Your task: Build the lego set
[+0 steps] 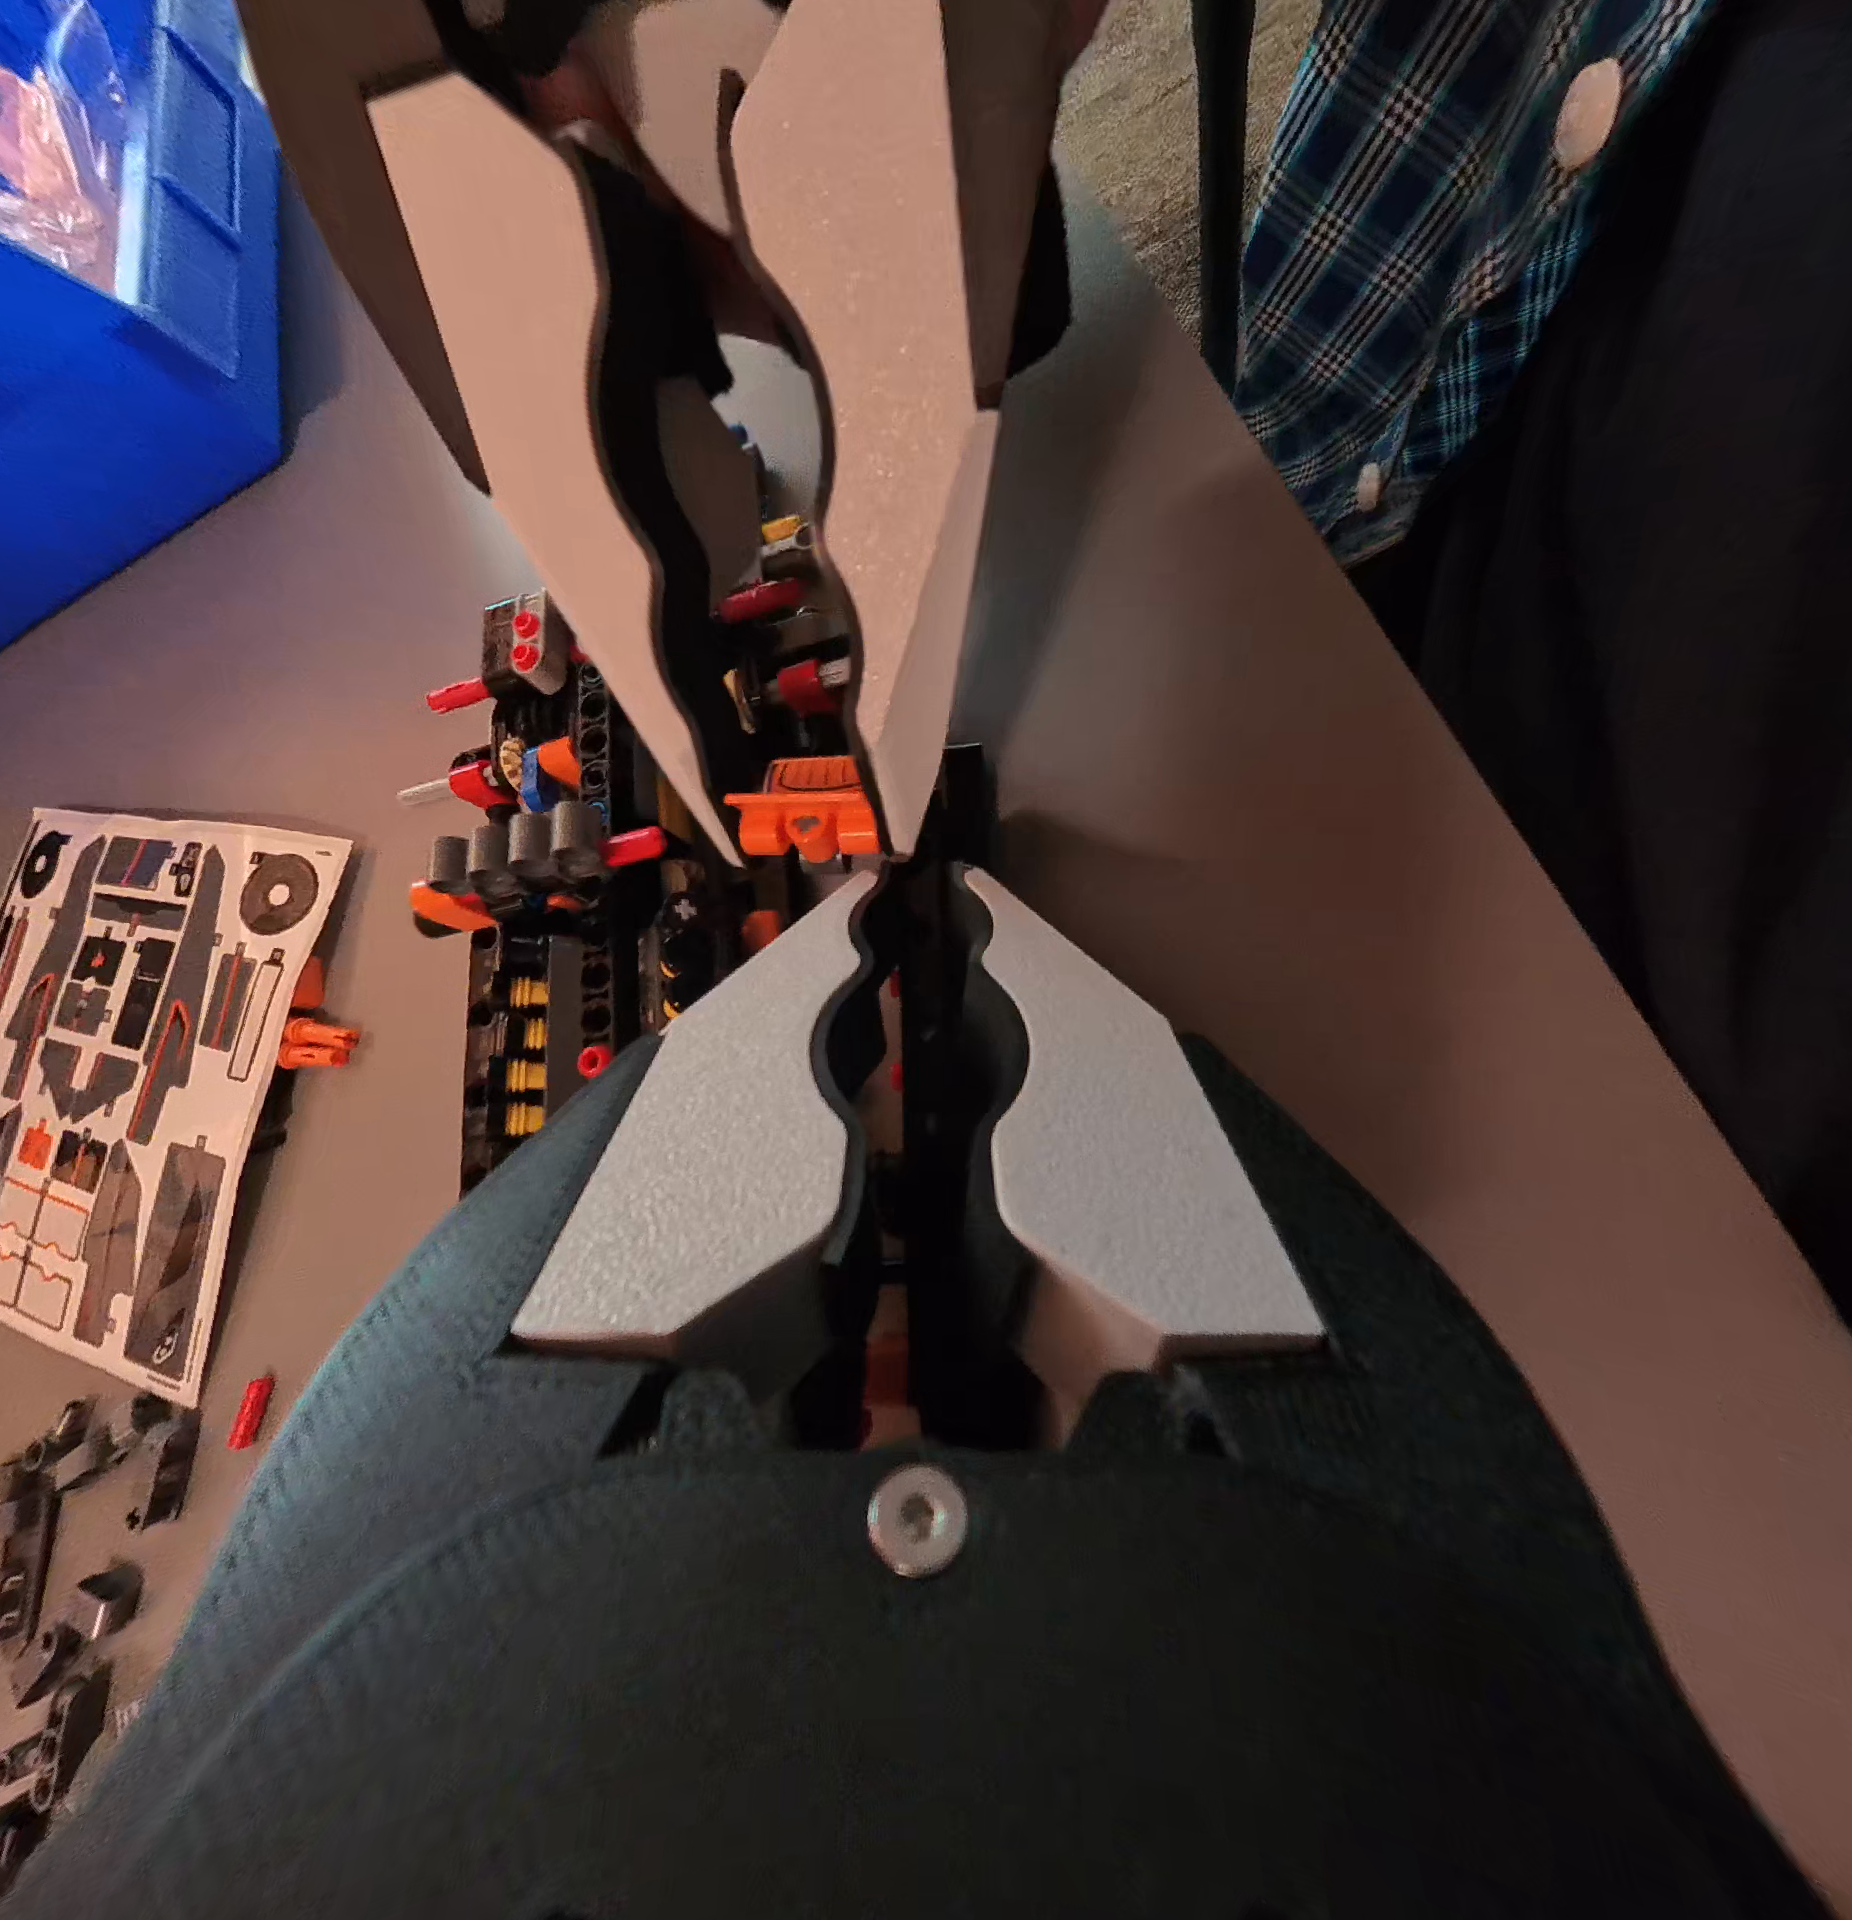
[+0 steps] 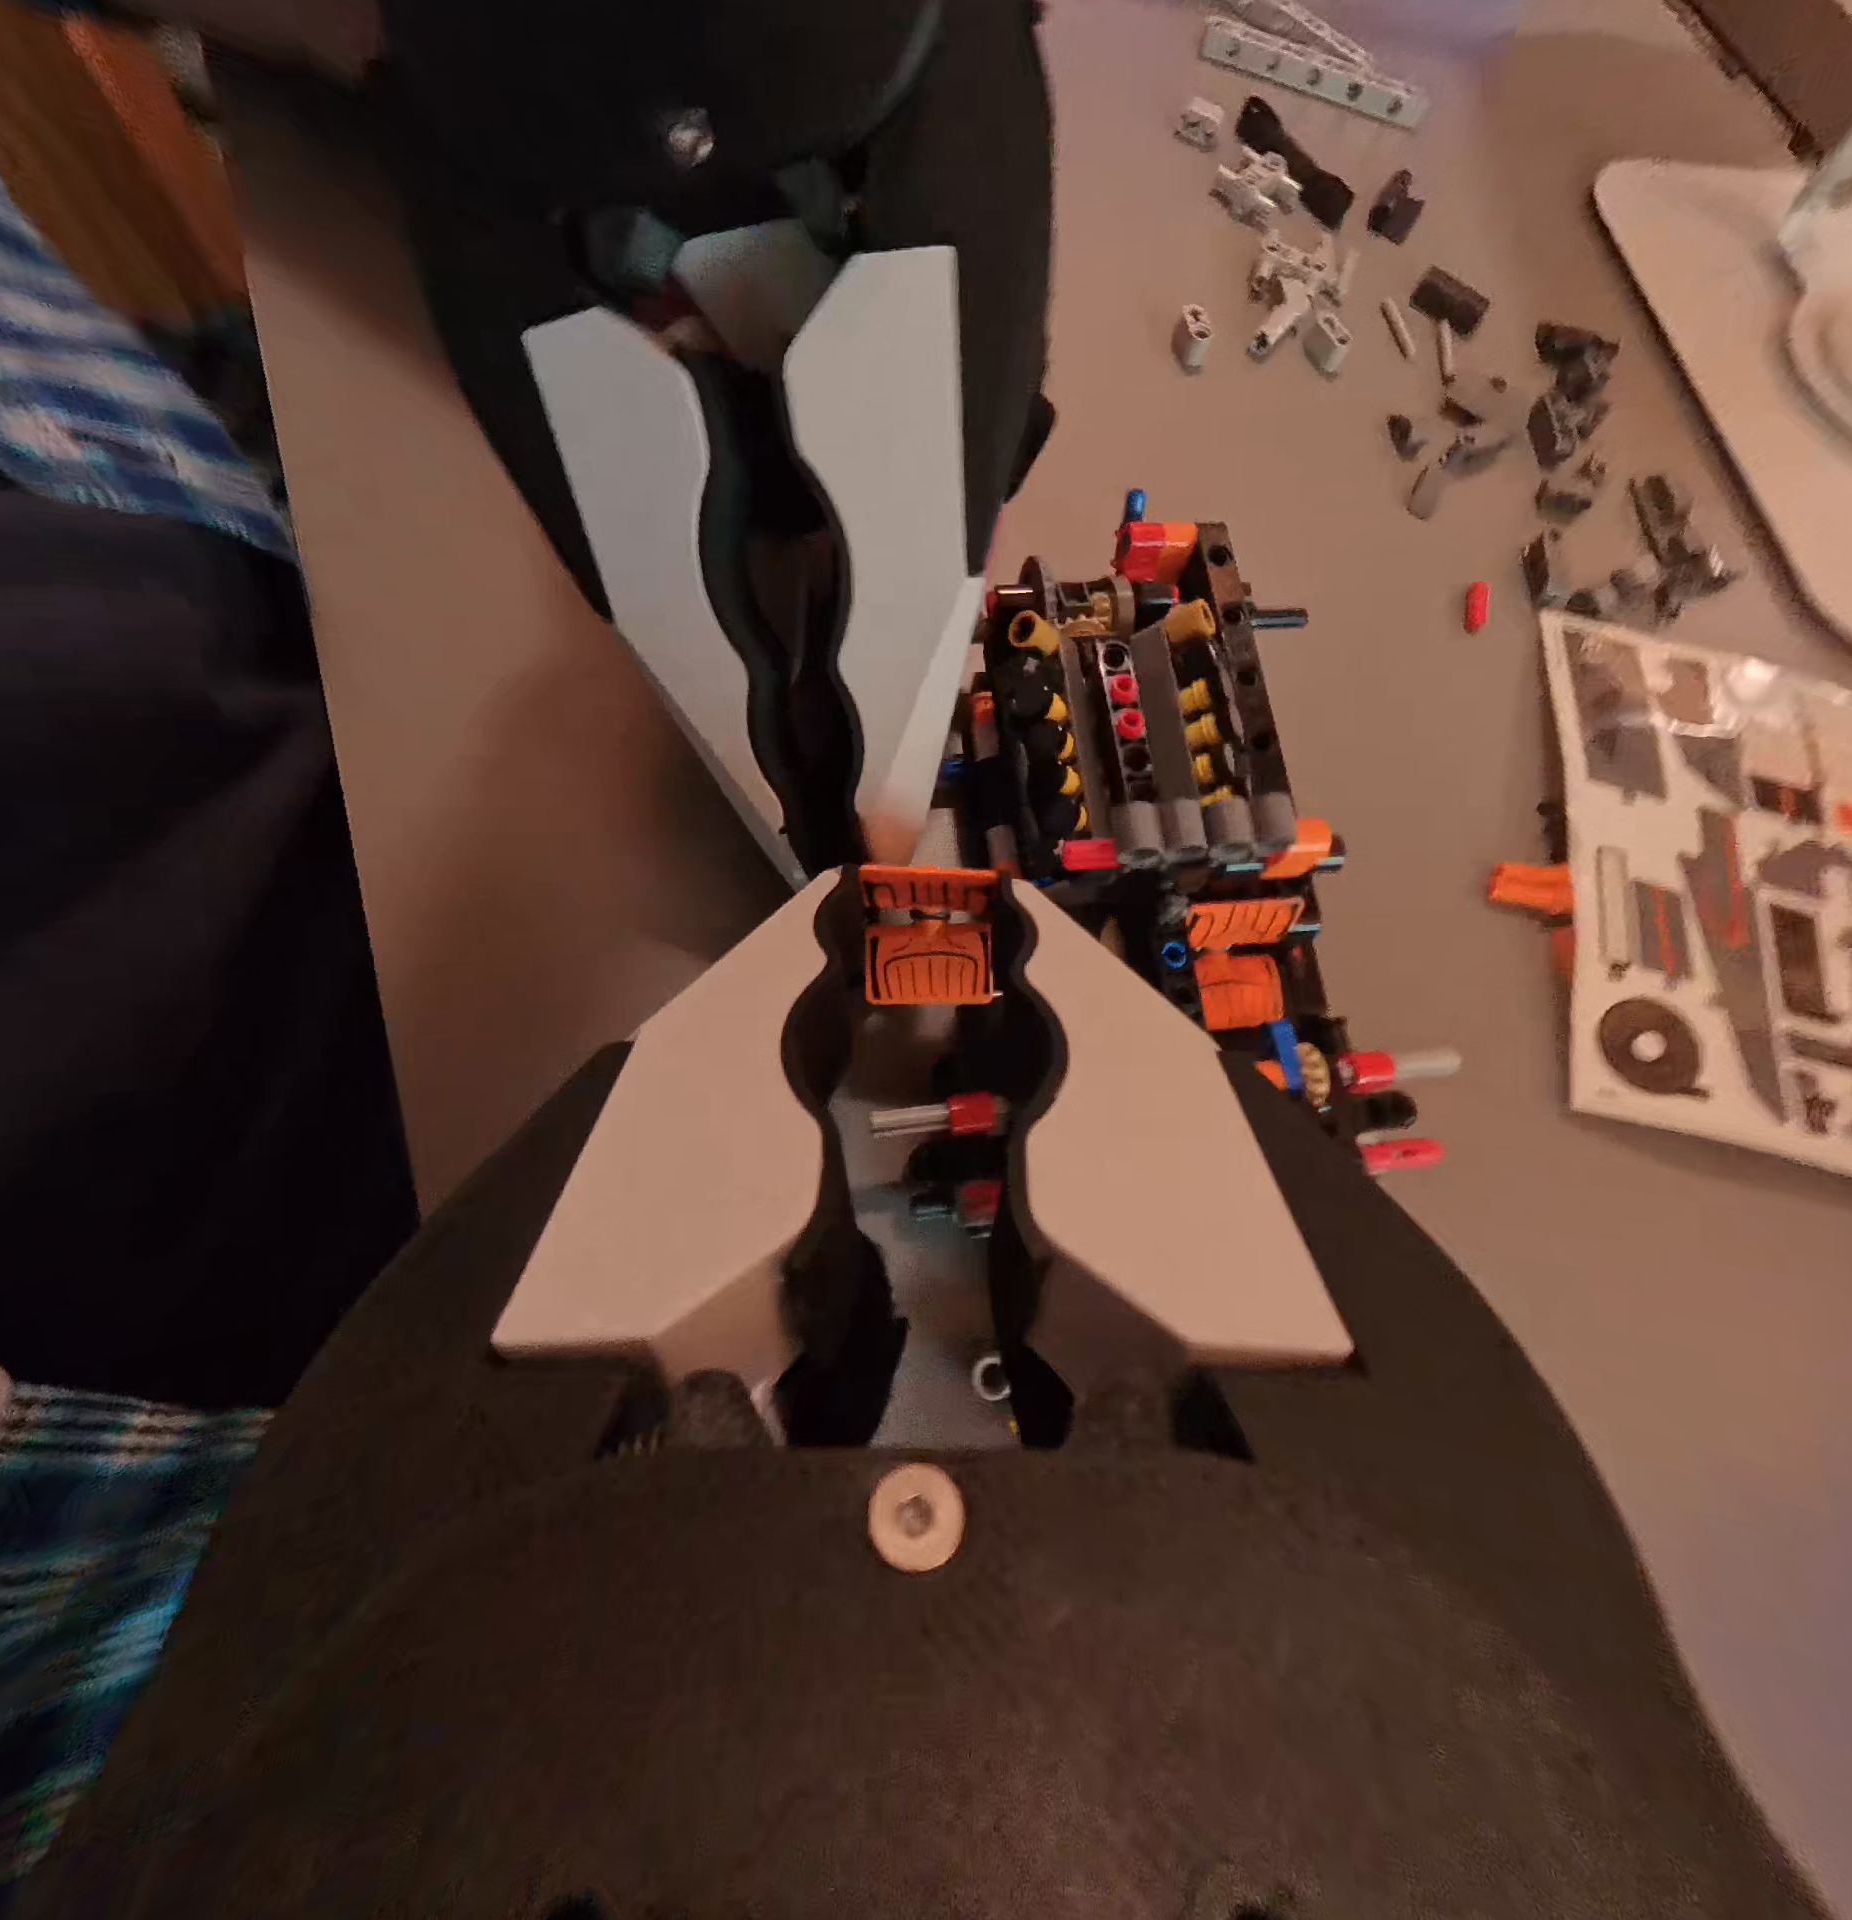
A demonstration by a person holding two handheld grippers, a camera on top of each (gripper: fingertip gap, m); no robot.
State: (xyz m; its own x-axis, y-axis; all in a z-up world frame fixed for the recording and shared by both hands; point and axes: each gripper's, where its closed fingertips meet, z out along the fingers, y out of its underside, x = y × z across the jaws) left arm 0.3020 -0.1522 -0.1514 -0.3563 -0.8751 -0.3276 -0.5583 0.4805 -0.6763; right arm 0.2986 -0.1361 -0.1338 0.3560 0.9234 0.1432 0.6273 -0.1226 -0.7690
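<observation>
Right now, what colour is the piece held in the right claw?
Orange with black line markings, clearest in the right wrist view: the piece sits between the right claw tips.

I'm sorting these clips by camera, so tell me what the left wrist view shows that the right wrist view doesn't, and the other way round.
Only the left wrist view shows the blue bin at upper left and a black beam between the left gripper fingers. Only the right wrist view shows the white tray, the light grey pieces near it, and the orange seat pinched by the right gripper. Both show the half-built lego car, the sticker sheet, a loose red pin, dark loose pieces and the person's plaid shirt.
</observation>
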